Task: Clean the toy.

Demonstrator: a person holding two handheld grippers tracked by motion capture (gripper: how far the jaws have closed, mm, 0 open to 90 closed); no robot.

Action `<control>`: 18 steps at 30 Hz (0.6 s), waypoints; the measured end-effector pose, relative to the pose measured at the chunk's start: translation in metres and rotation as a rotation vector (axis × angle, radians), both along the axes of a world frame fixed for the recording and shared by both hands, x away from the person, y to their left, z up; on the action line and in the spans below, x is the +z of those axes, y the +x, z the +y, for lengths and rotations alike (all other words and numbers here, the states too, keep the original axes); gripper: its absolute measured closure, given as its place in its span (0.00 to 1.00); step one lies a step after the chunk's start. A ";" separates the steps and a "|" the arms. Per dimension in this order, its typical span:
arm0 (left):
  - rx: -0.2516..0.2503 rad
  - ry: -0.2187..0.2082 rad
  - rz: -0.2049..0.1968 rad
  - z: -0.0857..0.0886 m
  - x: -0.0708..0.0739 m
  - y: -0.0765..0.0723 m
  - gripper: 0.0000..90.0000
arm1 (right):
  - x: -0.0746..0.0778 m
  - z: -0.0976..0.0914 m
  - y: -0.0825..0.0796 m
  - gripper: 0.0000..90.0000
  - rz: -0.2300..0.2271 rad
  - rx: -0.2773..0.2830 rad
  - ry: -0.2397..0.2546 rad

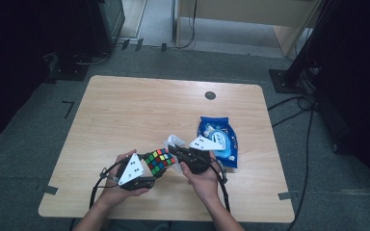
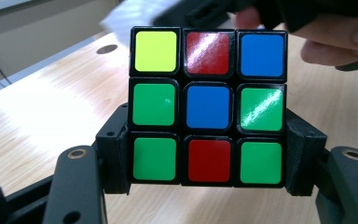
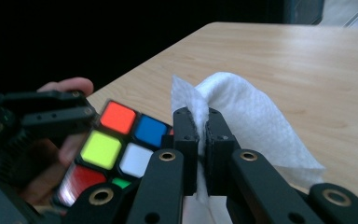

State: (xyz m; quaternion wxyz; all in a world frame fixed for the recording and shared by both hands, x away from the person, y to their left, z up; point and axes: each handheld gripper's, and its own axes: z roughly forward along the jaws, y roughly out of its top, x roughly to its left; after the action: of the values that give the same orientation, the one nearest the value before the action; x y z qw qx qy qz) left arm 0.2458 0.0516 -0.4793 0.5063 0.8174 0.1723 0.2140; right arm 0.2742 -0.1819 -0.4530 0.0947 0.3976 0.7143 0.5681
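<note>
Near the table's (image 1: 125, 110) front edge: both grippers loaded.
Right gripper (image 3: 203, 140) jaws pinched tight on white tissue (image 3: 247, 116); left gripper (image 2: 205, 158) clamps the Rubik's cube (image 2: 207, 105) by its sides, raised off the table, hands close together, blue bag (image 1: 219, 139) just beyond.

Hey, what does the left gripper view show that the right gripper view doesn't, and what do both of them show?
Left gripper view alone: one full face of the puzzle cube, with a blue centre, green squares at both sides and red squares above and below, clamped at its lower sides by the left hand-held gripper.

Right gripper view alone: the right hand-held gripper shut on a white paper towel, and the cube's orange and white squares.

Both: the cube, with yellow, blue, red and green squares, held above the wooden table.
</note>
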 end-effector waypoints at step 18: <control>0.088 -0.051 0.010 0.021 0.007 0.011 0.38 | 0.011 0.010 -0.013 0.96 0.038 0.117 0.074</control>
State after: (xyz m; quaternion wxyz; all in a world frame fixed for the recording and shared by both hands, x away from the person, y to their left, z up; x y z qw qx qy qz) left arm 0.2565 0.0726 -0.4720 0.5161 0.7970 0.2158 0.2276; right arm 0.2609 -0.1721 -0.4416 0.0330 0.3688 0.7166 0.5910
